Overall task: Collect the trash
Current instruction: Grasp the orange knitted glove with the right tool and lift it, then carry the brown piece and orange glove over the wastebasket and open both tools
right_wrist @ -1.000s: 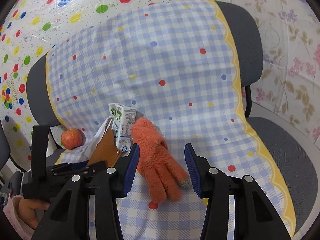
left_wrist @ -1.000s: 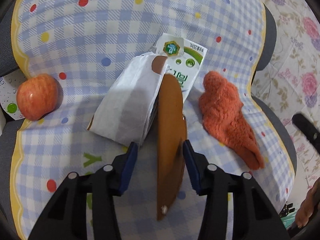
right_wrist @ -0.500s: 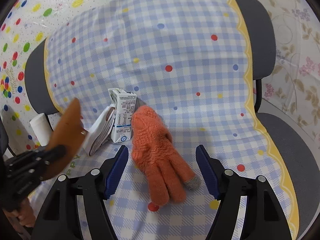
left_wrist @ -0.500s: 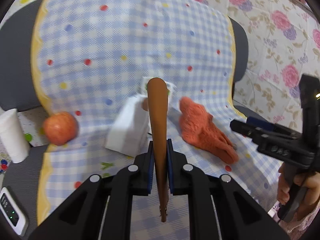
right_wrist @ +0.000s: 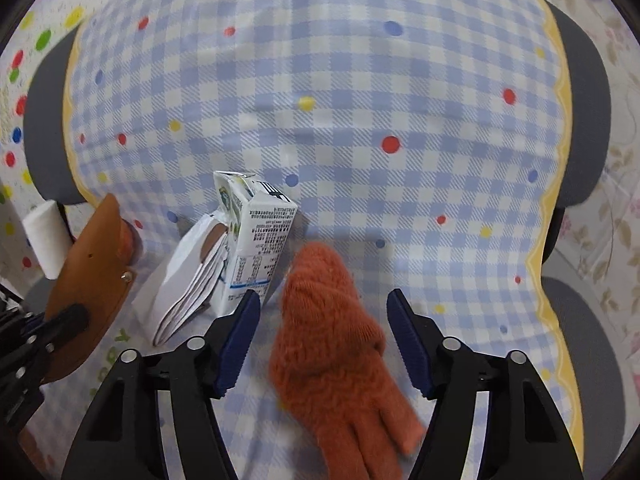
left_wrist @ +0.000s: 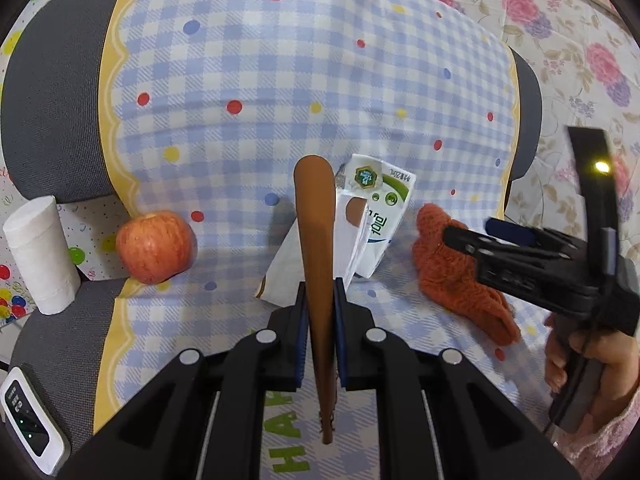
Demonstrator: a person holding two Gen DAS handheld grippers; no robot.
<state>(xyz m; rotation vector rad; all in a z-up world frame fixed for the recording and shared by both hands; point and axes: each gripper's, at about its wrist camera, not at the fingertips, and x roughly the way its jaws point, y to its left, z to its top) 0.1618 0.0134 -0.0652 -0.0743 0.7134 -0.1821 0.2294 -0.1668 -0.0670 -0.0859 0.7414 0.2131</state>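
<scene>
My left gripper (left_wrist: pixel 321 308) is shut on a flat brown leather piece (left_wrist: pixel 316 240), held edge-on above the chair seat; it also shows at the left of the right wrist view (right_wrist: pixel 92 276). A white and green milk carton (left_wrist: pixel 380 220) and a white paper bag (left_wrist: pixel 316 256) lie on the checked cloth, also seen in the right wrist view as carton (right_wrist: pixel 256 244) and bag (right_wrist: pixel 184 280). My right gripper (right_wrist: pixel 322 334) is open, its jaws on either side of an orange knit glove (right_wrist: pixel 332 344), just above it.
A red apple (left_wrist: pixel 154 246) lies at the seat's left edge. A white paper roll (left_wrist: pixel 38 254) stands further left. A white device (left_wrist: pixel 28 432) sits at lower left. The chair's grey backrest (right_wrist: pixel 584 128) rises behind the checked cloth (right_wrist: pixel 320 100). Floral wallpaper is to the right.
My left gripper shut on the brown leather piece and lifted it off the seat. My right gripper moved forward and down over the orange glove, staying open.
</scene>
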